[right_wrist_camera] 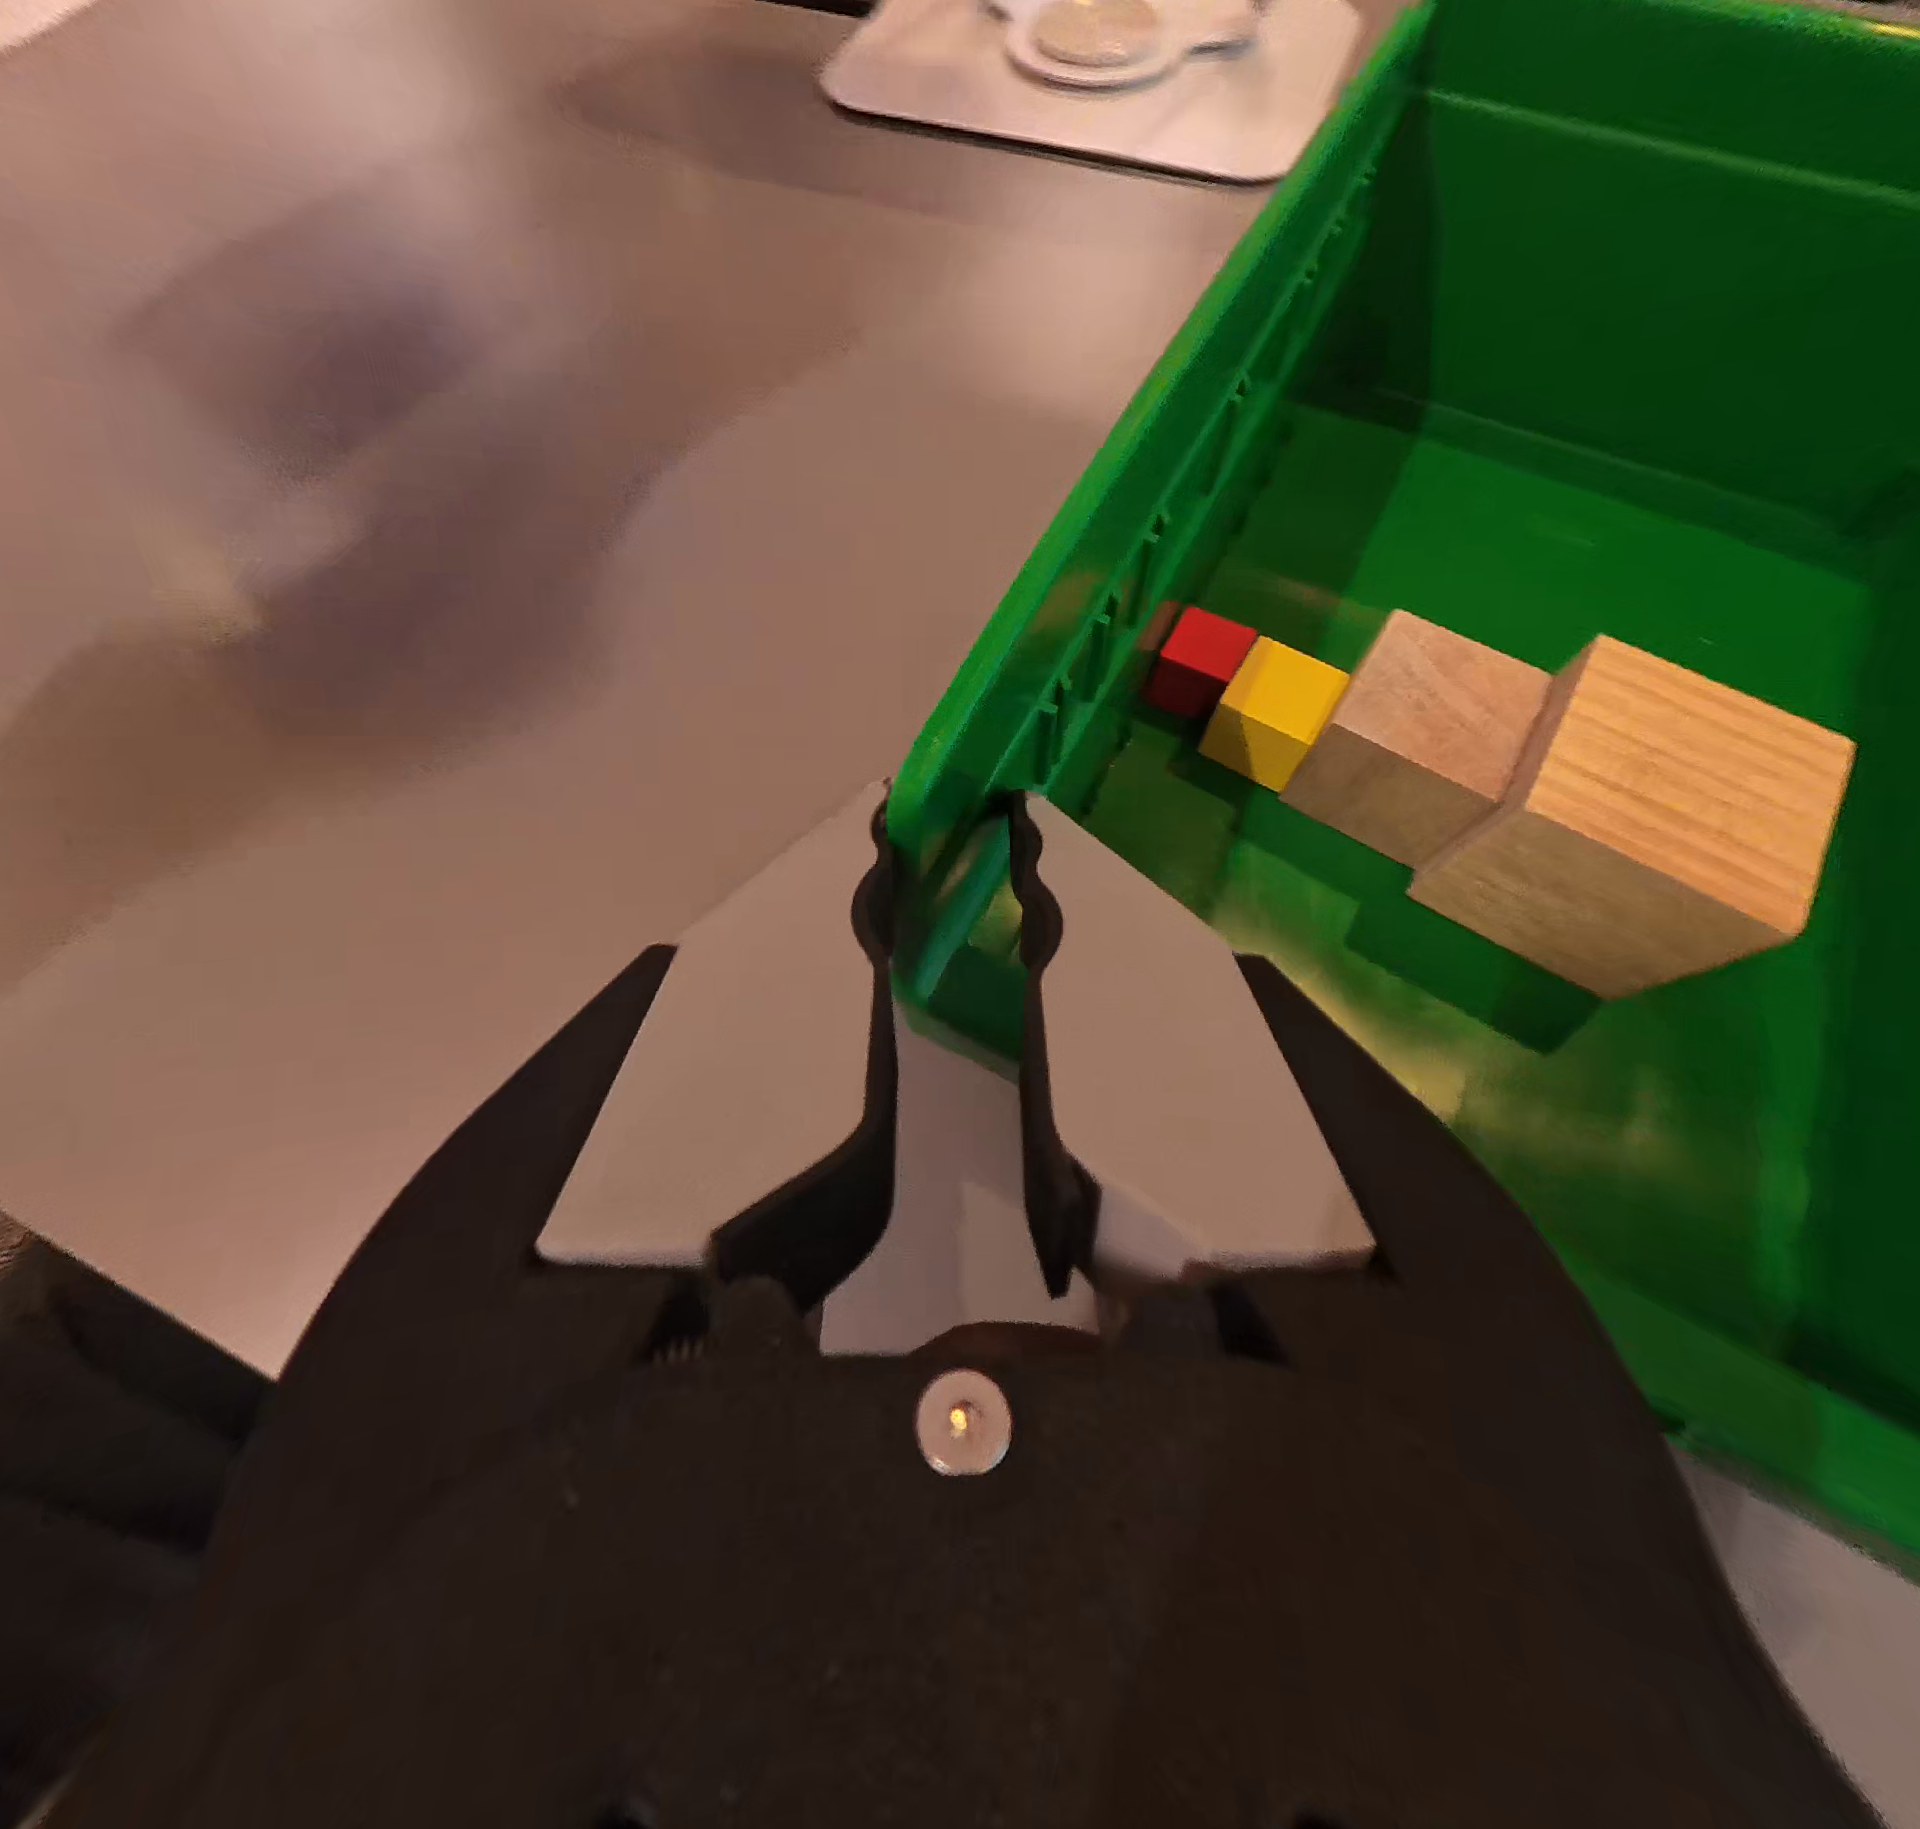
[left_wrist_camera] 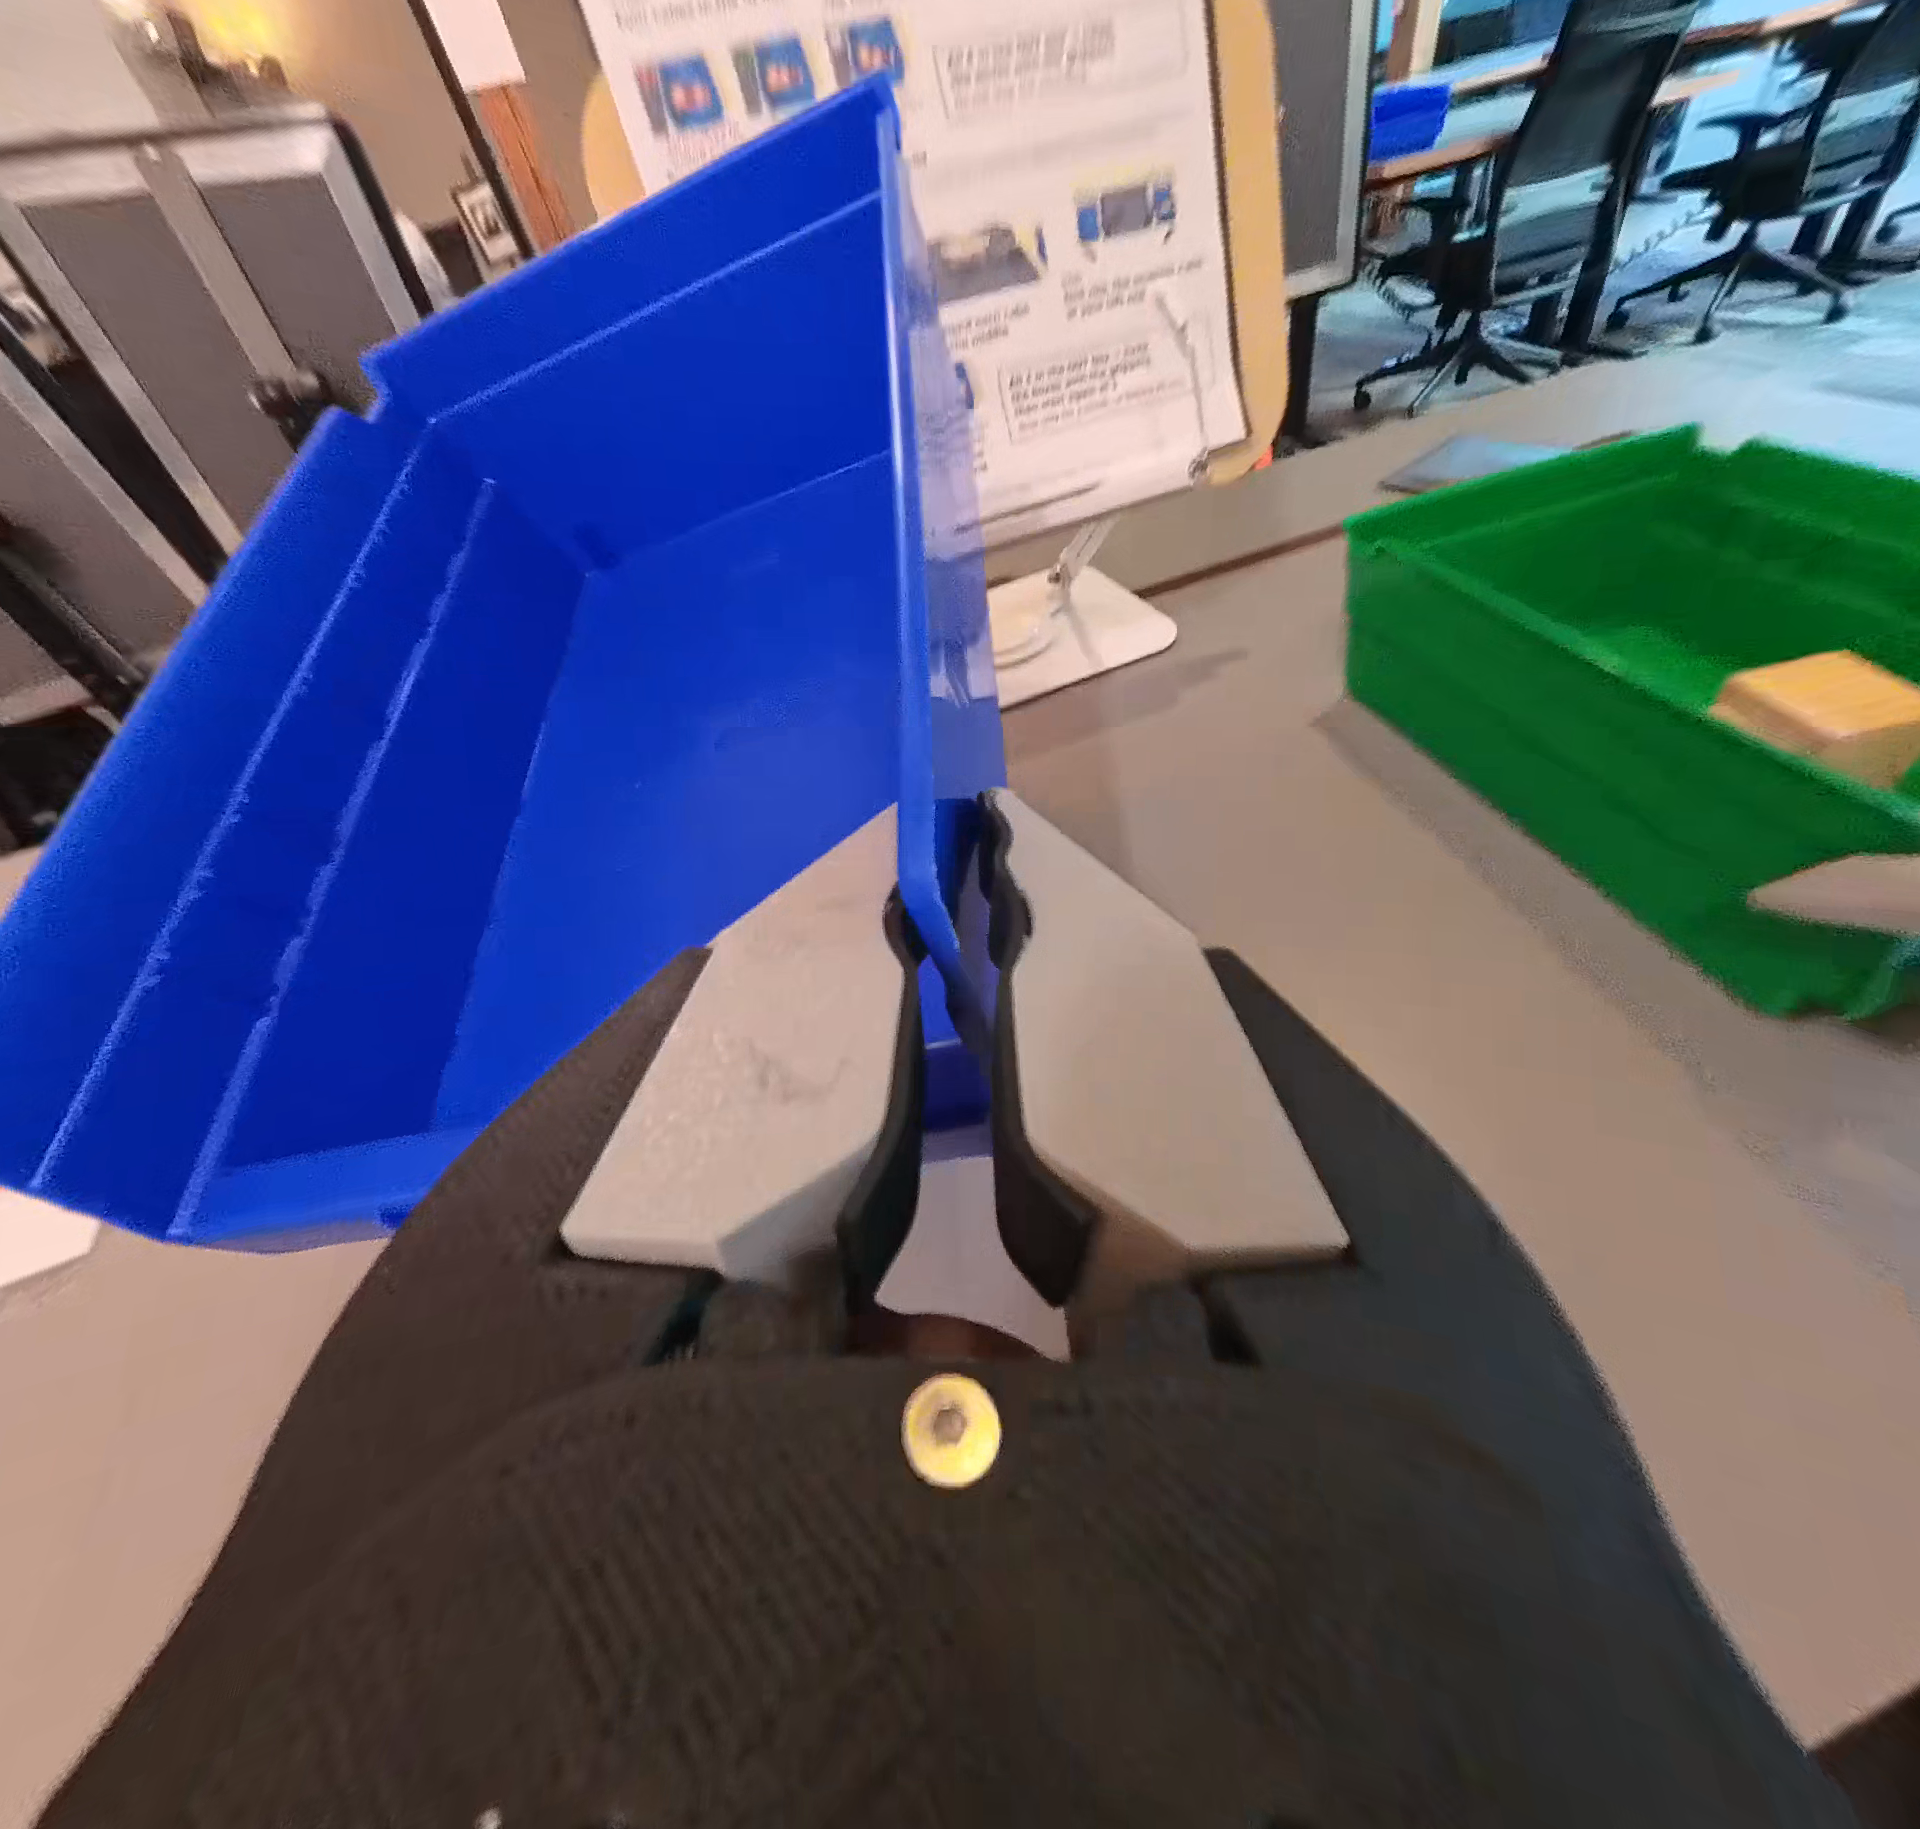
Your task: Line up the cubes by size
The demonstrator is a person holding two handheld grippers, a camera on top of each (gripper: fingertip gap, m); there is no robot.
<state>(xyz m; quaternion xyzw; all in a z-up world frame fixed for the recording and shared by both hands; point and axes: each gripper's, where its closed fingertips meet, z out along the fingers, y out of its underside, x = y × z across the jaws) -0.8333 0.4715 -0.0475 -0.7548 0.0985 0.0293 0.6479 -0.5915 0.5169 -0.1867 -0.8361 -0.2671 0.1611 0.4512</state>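
Clearly both grippers are carrying bins, so the step in hand looks like moving or setting them down with the row of cubes undisturbed. In the left wrist view the left gripper (left_wrist_camera: 951, 906) has its jaws pinching the thin side wall of the blue bin (left_wrist_camera: 499, 740), which fills the left and centre of the frame, tilted and seemingly lifted off the worktop (left_wrist_camera: 1299, 896); what shows of its inside holds nothing. To its right a poster stand (left_wrist_camera: 1081, 616) rises behind it, and the green bin (left_wrist_camera: 1558, 699) sits at the right edge with one wooden cube showing. In the right wrist view the right gripper (right_wrist_camera: 951, 875) has its jaws pinching the near corner of that green bin's rim. Inside, right of the jaws, the cubes run in a touching line from centre to right: red cube (right_wrist_camera: 1200, 657), yellow cube (right_wrist_camera: 1278, 714), mid wooden cube (right_wrist_camera: 1423, 730), big wooden cube (right_wrist_camera: 1652, 813), smallest to largest; something tiny and brown may sit left of the red one, too small to tell. To do this well, I would keep the green bin level and move it slowly, since a one-corner grip invites tipping and the small cubes would slide first. The blue bin, held by a flexing wall, wants a gentle, flat set-down.
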